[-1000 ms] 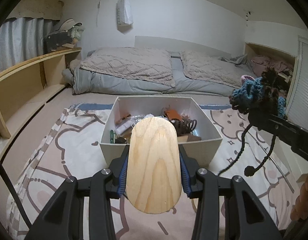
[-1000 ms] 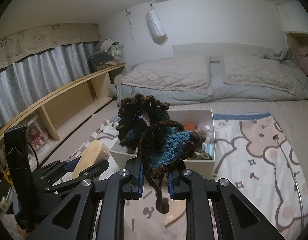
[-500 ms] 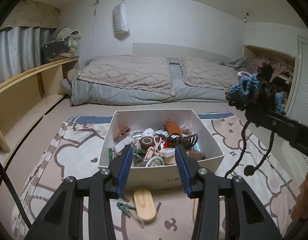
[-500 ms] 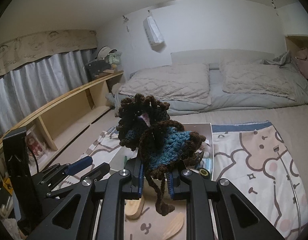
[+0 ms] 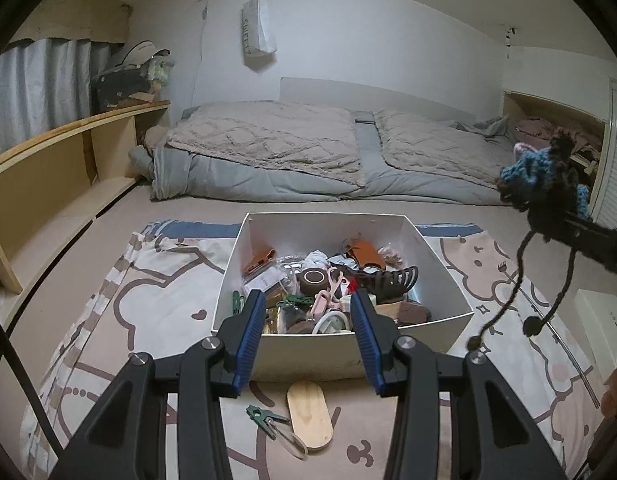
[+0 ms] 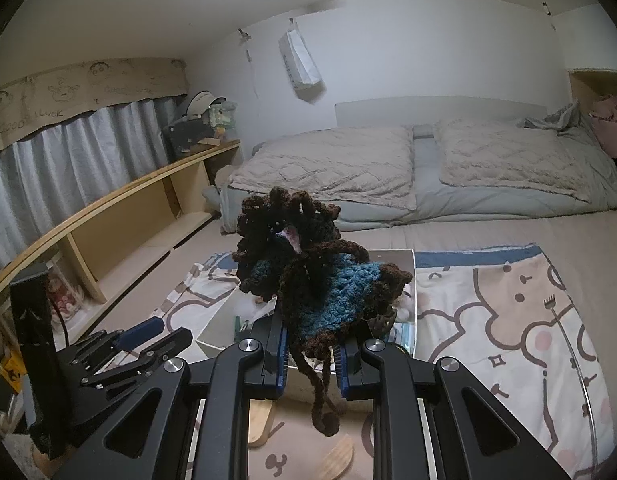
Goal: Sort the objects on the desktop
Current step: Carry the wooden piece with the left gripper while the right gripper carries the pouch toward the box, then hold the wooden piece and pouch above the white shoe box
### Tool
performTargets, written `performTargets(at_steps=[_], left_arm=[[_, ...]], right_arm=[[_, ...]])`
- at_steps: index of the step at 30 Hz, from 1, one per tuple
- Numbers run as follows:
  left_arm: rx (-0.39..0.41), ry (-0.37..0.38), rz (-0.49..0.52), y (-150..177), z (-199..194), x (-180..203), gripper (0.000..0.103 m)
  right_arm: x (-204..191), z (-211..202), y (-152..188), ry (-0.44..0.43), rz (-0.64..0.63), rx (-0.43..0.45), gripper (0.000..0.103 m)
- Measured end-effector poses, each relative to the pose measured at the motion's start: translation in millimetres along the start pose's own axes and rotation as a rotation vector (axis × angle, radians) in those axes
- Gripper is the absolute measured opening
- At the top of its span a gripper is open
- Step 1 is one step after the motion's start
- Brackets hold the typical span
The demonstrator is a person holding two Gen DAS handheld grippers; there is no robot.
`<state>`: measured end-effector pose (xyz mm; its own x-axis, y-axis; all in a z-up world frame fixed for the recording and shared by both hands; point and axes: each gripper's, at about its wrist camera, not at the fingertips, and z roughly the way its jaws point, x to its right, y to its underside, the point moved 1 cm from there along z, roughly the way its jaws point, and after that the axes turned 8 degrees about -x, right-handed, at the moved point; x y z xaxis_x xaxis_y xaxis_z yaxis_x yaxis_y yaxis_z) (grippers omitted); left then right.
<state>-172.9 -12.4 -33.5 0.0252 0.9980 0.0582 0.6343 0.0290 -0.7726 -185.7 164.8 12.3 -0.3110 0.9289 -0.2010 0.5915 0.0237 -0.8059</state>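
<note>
The left gripper (image 5: 308,332) is seen with its blue-padded jaws standing apart and nothing between them; through the gap the contents of a white box (image 5: 448,248) are viewed. The box is set on a patterned blanket (image 5: 120,280) spread over the floor, and it is filled with small items, among which a brown roll of tape (image 5: 313,278), a dark claw hair clip (image 5: 396,280) and an orange-brown leather piece (image 5: 364,254) can be made out. In front of the box's near wall, a flat wooden oval piece (image 5: 309,414) is laid on the blanket, with a green clip (image 5: 260,416) just beside it on the left.

The right gripper (image 6: 311,354) is closed on a crocheted piece (image 6: 328,292) of brown and blue yarn, whose cords are left hanging down between the jaws. It is held above the box's near edge. A second pale wooden piece (image 6: 336,454), possibly a comb, is seen lower down on the blanket. A bed (image 5: 348,160) is placed behind the box.
</note>
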Motion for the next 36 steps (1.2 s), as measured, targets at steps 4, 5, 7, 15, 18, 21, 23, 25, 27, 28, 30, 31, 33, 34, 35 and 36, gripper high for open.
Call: performTargets(at_steps=[4,5,7,15,18,21,23,25,27,28,30,31,33,34,35,36], left_arm=[[-0.029,0.006,-0.005,9,10,0,0.044],[-0.044,0.008,-0.009,13,15,0,0.044],[-0.08,0.011,-0.015,24,29,1,0.044],[-0.238,0.034,-0.079,72,93,4,0.044],[-0.287,0.055,-0.11,83,111,1,0.044],[-0.313,0.041,-0.109,87,124,0,0.044],[-0.333,0.035,-0.104,90,133,0,0.044],[-0.359,0.034,-0.105,94,141,0,0.044],[-0.372,0.029,-0.108,97,145,-1,0.047],[-0.371,0.026,-0.106,98,146,-1,0.049],[-0.394,0.04,-0.107,100,150,1,0.052],[-0.398,0.038,-0.106,102,151,1,0.052],[-0.408,0.019,-0.089,106,154,4,0.052],[-0.413,0.011,-0.082,107,155,6,0.052],[-0.41,-0.001,-0.069,109,155,9,0.052],[-0.41,-0.009,-0.062,109,155,10,0.052]], right_arm=[[-3,-4,-1,-0.005,0.001,0.008,0.019],[-4,-5,-1,-0.007,-0.001,0.01,0.019],[-7,-9,-1,-0.014,-0.005,0.017,0.019],[-16,-16,6,-0.039,-0.02,0.016,0.019],[-17,-18,11,-0.05,-0.025,0.008,0.019],[-18,-18,17,-0.057,-0.032,0.001,0.019],[-19,-18,20,-0.062,-0.031,-0.005,0.019],[-19,-17,21,-0.066,-0.031,-0.012,0.019],[-19,-17,22,-0.066,-0.032,-0.015,0.019],[-19,-18,23,-0.064,-0.032,-0.015,0.019],[-19,-18,22,-0.061,-0.03,-0.014,0.019],[-19,-18,22,-0.062,-0.029,-0.014,0.019],[-19,-17,22,-0.062,-0.028,-0.014,0.019],[-19,-17,22,-0.063,-0.029,-0.015,0.019],[-19,-17,22,-0.062,-0.029,-0.015,0.019],[-19,-17,22,-0.061,-0.03,-0.017,0.019]])
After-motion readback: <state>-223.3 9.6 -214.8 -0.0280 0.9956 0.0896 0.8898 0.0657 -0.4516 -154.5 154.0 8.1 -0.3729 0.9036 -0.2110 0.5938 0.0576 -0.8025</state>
